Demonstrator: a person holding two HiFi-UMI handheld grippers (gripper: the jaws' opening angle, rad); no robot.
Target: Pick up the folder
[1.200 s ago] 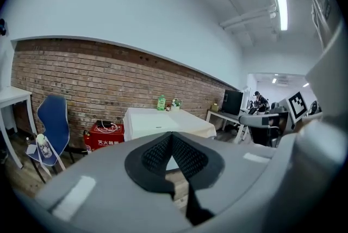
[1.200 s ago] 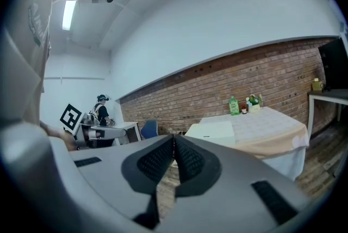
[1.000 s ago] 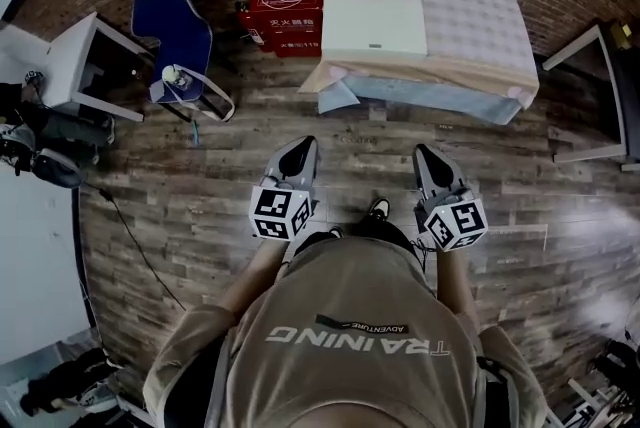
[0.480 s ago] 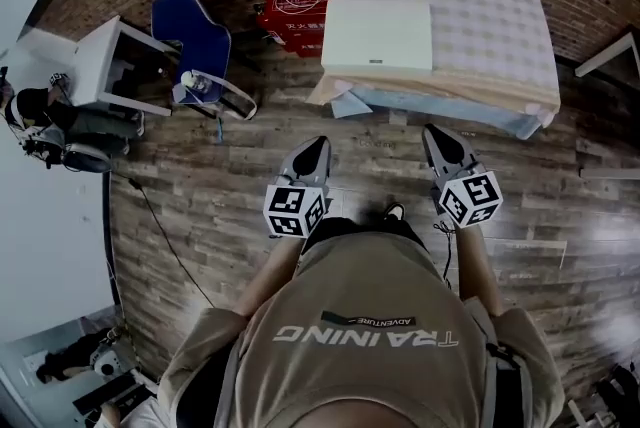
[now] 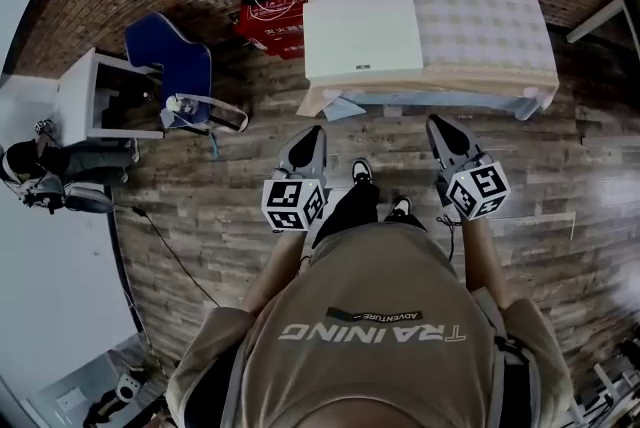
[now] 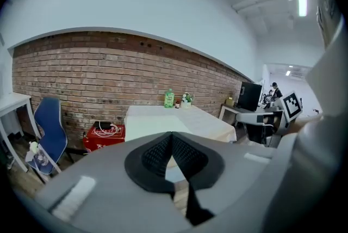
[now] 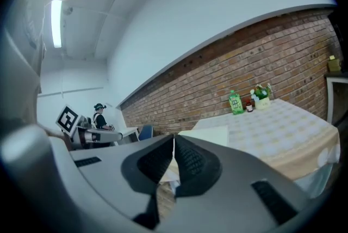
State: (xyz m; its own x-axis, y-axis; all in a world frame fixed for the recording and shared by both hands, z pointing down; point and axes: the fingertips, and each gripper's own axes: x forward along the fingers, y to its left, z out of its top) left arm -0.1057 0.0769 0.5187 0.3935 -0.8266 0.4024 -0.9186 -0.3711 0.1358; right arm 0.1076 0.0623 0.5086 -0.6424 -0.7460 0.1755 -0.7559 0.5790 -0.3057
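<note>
Left hand-held gripper (image 5: 310,138) and right hand-held gripper (image 5: 441,128), closed, empty, nearer the folder (image 5: 361,38) than before.

The white folder (image 5: 360,38) lies on the table (image 5: 480,16); left gripper (image 5: 312,136) and right gripper (image 5: 438,126) hang before it.

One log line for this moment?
folder: on table, untouched | left gripper: shut, empty | right gripper: shut, empty

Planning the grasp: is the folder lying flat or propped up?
Lying flat: the folder rests level on the table, at its near left corner.
</note>
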